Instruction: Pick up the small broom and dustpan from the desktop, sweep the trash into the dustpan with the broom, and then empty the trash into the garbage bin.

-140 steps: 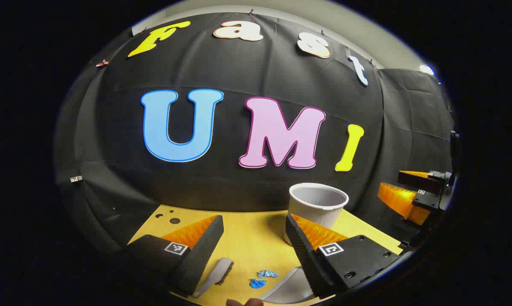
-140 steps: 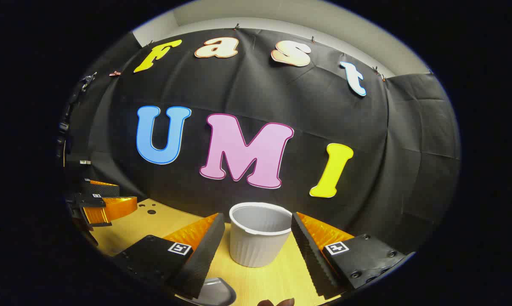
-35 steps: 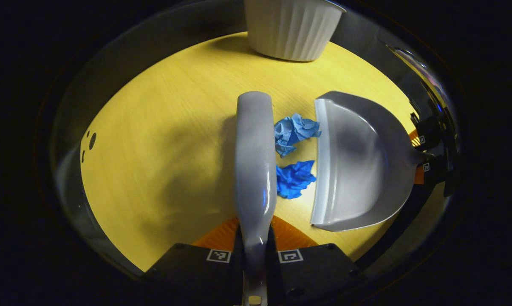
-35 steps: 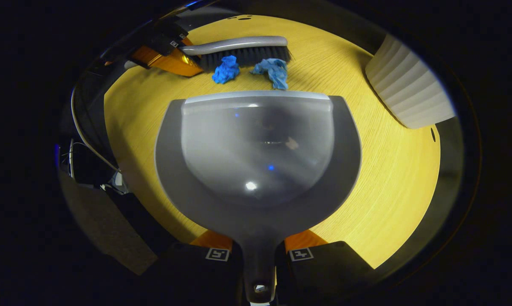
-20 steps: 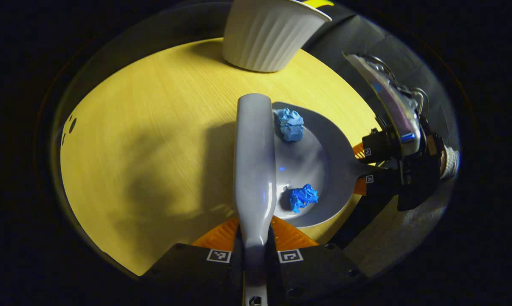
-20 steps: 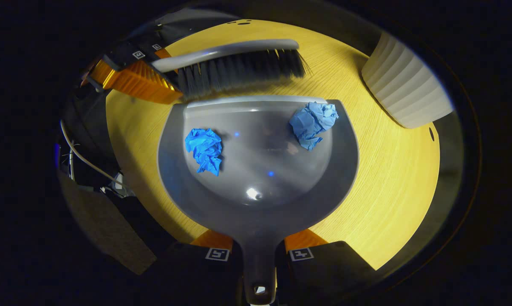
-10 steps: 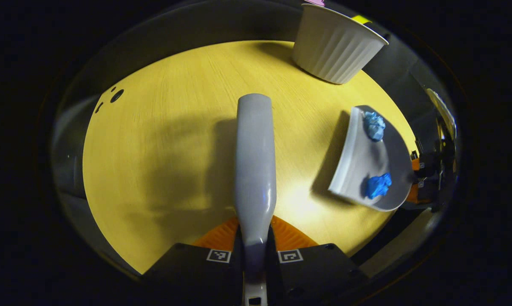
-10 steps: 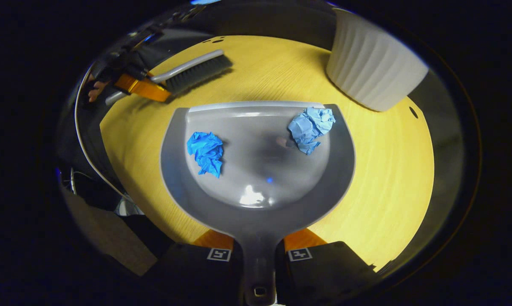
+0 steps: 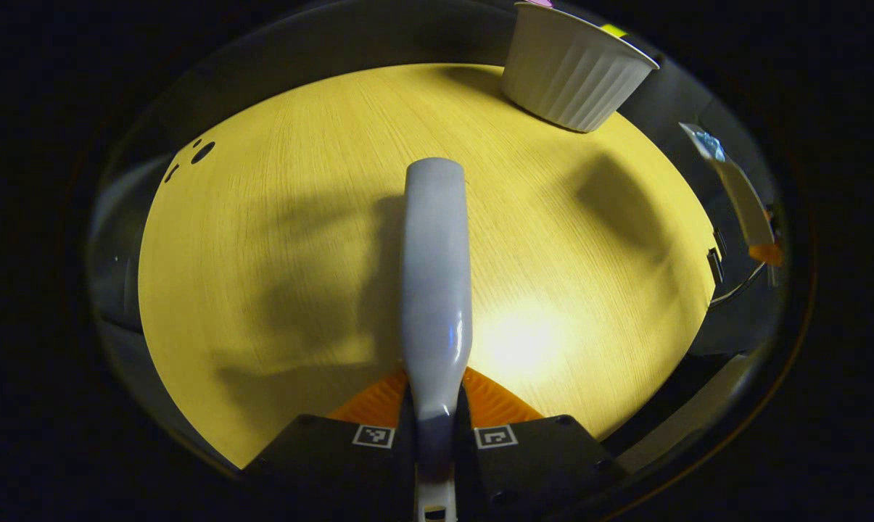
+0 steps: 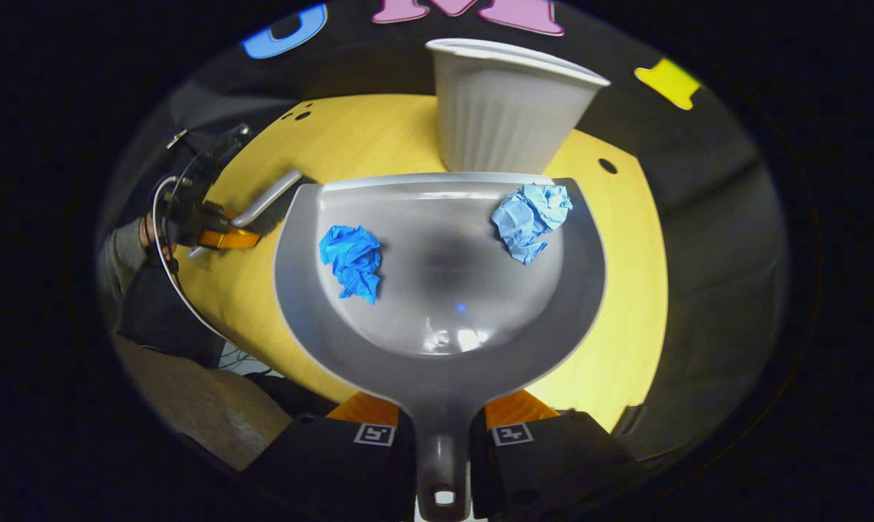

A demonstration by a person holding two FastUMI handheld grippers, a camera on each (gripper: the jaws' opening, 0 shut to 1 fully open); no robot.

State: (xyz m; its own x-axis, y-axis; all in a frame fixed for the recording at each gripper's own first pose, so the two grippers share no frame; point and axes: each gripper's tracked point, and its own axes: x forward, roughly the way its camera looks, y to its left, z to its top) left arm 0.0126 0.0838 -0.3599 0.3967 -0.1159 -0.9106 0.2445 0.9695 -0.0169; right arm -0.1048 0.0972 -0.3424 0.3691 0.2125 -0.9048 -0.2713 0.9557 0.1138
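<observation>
Since half a second ago, the grey plastic dustpan (image 10: pixel 437 290) has risen off the round yellow wooden desktop (image 9: pixel 262 254) and swung toward the white ribbed plastic garbage bin (image 10: pixel 505 116), its front lip now just before the bin's wall. Left of the bin, the left gripper (image 9: pixel 434 406) is clamped on the grey plastic broom (image 9: pixel 435 268) over the desktop. In the pan lie two crumpled blue paper scraps (image 10: pixel 351 259). The right gripper (image 10: pixel 442 428) is clamped on the dustpan's handle.
</observation>
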